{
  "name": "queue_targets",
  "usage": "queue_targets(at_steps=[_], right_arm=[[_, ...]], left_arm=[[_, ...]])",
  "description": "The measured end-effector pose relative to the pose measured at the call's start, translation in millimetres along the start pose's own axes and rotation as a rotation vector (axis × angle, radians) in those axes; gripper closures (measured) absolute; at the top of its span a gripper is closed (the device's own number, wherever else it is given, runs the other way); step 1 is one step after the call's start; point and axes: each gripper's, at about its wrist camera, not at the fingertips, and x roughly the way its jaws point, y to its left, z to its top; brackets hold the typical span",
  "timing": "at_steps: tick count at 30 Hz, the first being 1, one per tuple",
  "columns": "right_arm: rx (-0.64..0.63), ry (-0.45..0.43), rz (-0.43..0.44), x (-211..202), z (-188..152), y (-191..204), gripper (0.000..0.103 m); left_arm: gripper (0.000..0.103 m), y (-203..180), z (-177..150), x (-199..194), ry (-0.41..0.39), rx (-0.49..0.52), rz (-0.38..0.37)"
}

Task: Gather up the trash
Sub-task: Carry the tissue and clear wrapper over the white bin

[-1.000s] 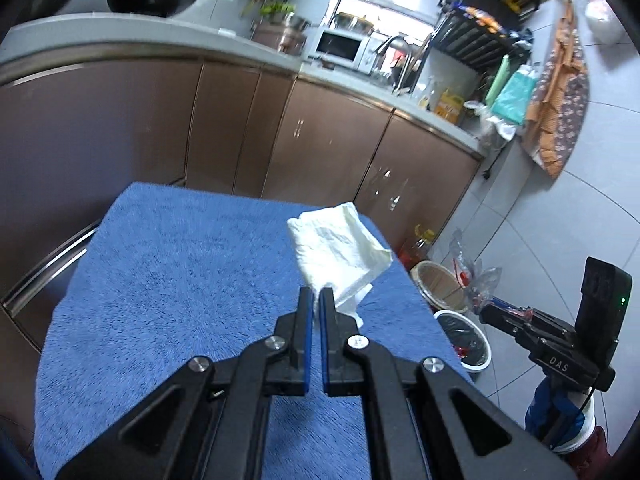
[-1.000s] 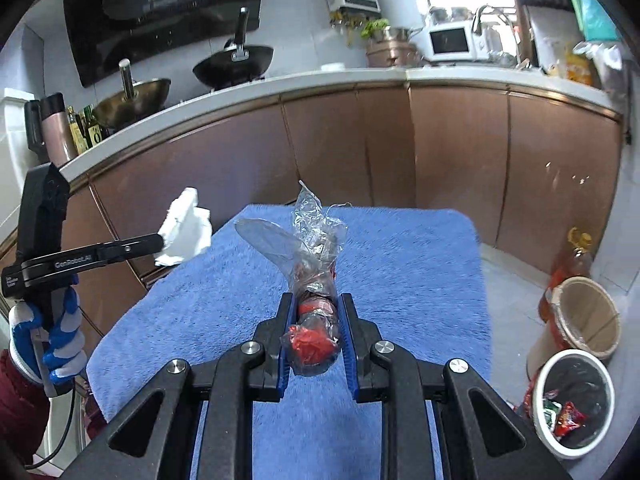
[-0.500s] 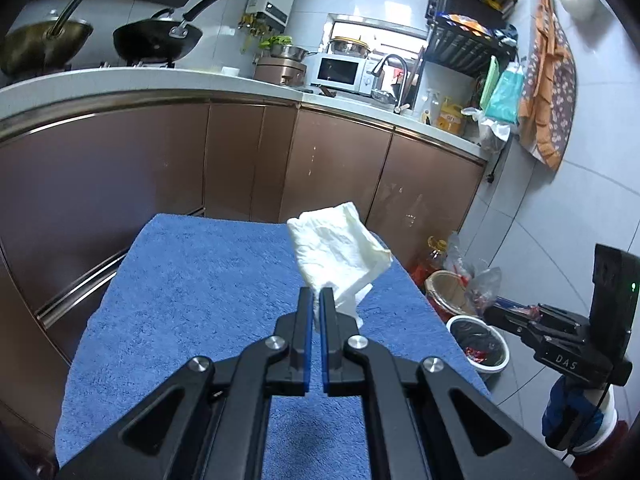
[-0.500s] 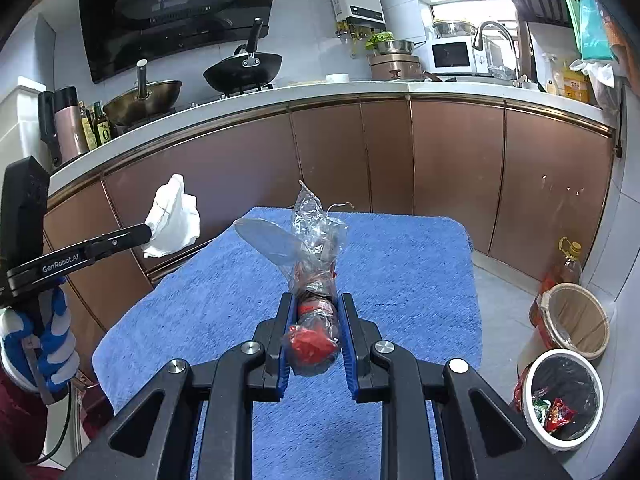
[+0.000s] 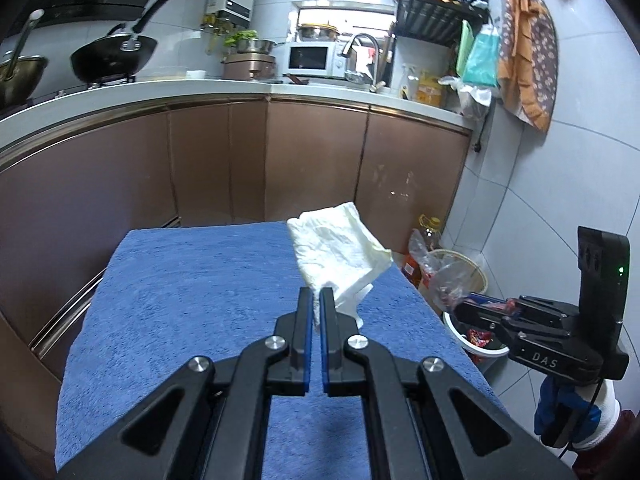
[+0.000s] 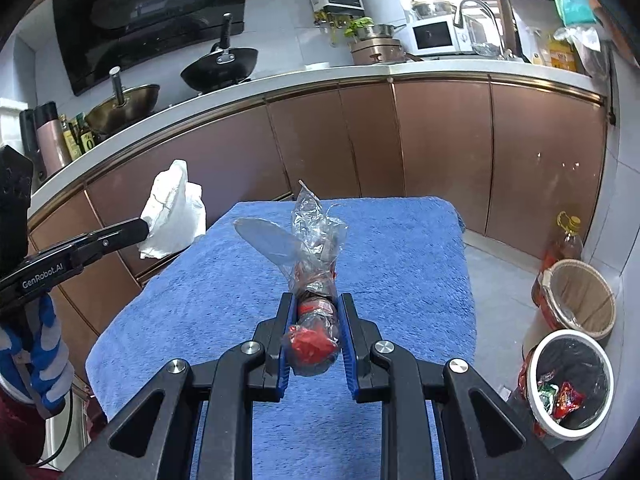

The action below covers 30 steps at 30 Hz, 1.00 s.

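Observation:
My left gripper [image 5: 316,296] is shut on a crumpled white tissue [image 5: 336,256], held in the air over the blue towel [image 5: 192,296]. In the right wrist view the same tissue [image 6: 172,216] hangs at the left, off the towel's edge. My right gripper [image 6: 314,312] is shut on a crumpled clear plastic wrapper with red contents [image 6: 314,280], raised above the blue towel [image 6: 400,264]. The white bin with a black liner [image 6: 570,384] stands on the floor at the lower right, holding some red wrappers. In the left wrist view the right gripper [image 5: 472,312] hovers over that bin [image 5: 480,348].
A woven basket [image 6: 580,300] and an oil bottle [image 6: 564,240] stand on the floor beside the bin. Brown cabinets [image 6: 440,152] run behind the table under a counter with pans, a microwave [image 5: 312,60] and a sink. A gloved hand [image 6: 44,360] grips the left tool.
My left gripper has carried the tissue sideways and rolled upright, so the counter and bin shifted in its view. The right gripper has barely moved and keeps its grip.

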Motion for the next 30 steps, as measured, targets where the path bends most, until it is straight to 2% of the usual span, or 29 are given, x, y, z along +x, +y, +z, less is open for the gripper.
queue_targets(at_steps=[7,13,16,23,30], right_arm=[[0.062,-0.015,-0.016,-4,-6,-31,0.083],[0.151,-0.054,-0.069,-20,-12,-76,0.083],[0.205,-0.078,-0.126,-33,-19,-107,0.083],[0.327,-0.090,-0.320,-57,-45,-189,0.083],[0.462,-0.025,-0.480,-51,-82,-274,0.082]], left_arm=[[0.100,-34,11,26,0.039,0.053,-0.038],[0.100,-83,25,64,0.086,0.113,-0.117],[0.100,-117,32,90,0.115,0.152,-0.175],[0.100,-215,37,170,0.224,0.279,-0.320],[0.100,-301,21,258,0.355,0.351,-0.420]])
